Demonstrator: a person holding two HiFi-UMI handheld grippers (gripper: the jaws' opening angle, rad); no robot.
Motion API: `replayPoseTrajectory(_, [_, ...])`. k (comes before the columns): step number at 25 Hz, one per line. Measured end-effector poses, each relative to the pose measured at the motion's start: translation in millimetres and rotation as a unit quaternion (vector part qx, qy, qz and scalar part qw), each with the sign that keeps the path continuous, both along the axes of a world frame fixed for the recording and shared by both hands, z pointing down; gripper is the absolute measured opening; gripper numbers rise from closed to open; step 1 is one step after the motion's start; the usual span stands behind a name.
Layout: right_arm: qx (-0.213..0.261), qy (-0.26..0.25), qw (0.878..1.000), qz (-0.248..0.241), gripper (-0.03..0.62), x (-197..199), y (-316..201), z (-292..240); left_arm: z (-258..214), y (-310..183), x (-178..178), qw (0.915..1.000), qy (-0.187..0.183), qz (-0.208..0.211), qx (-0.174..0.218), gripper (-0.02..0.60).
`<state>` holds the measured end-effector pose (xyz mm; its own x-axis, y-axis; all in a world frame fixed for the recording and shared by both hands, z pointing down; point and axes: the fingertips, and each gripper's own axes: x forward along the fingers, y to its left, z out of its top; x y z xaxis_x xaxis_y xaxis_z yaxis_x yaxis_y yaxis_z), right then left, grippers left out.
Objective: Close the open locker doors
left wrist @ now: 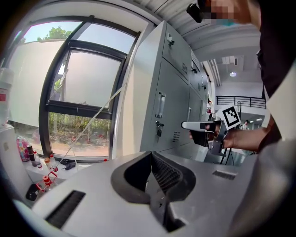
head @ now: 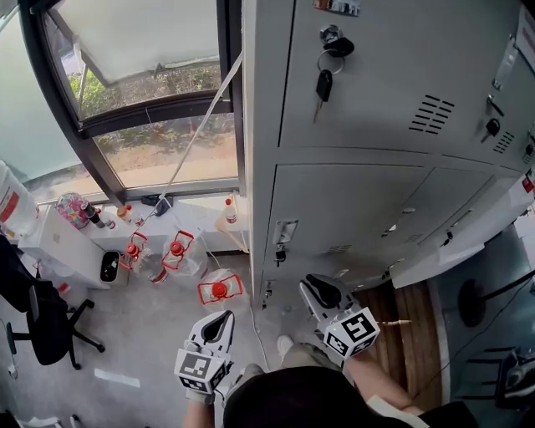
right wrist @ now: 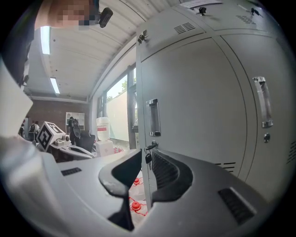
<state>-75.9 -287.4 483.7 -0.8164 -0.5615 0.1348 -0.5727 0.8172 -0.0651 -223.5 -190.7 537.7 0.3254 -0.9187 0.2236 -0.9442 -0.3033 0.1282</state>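
The ajar locker door [head: 458, 249] juts out at the head view's right, right of the right claw [head: 318, 290], narrowly parted and empty; the left claw [head: 220, 323], closed, sits farther left.

Probably office, grey lockers [head: 376, 201], swivel chair [head: 46, 322]

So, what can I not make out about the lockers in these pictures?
Head view: the locker row runs out at the right edge, so open doors cannot be counted.
Head view: the label is cut by the top edge, its print too small.
Left gripper view: the far lockers stand partly behind the right gripper and hand.
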Motion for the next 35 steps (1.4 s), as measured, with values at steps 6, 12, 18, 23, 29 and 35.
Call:
replayPoseTrajectory(6, [-0.003,0.003,1.000,0.026,0.078,24,20,4,0,2,13,0.9996,0.005,0.028,0.000,0.009])
replayPoseTrajectory(12, [0.001,0.005,0.999,0.043,0.068,40,43,5,-1,5,29,0.9981,0.009,0.061,0.003,0.009])
replayPoseTrajectory(18, [0.001,0.005,0.999,0.054,0.049,52,65,7,-3,7,47,0.9948,0.009,0.101,0.010,0.009])
replayPoseTrajectory(23, [-0.004,0.009,0.998,0.067,0.049,60,82,13,-5,8,58,0.9918,0.010,0.127,0.013,0.009])
replayPoseTrajectory(29, [-0.010,0.013,0.997,0.077,0.049,68,95,20,-5,7,73,0.9887,0.009,0.149,0.014,0.009])
replayPoseTrajectory(35, [0.001,0.040,0.997,0.067,0.048,68,106,25,-7,5,80,0.9869,0.008,0.161,0.014,0.009])
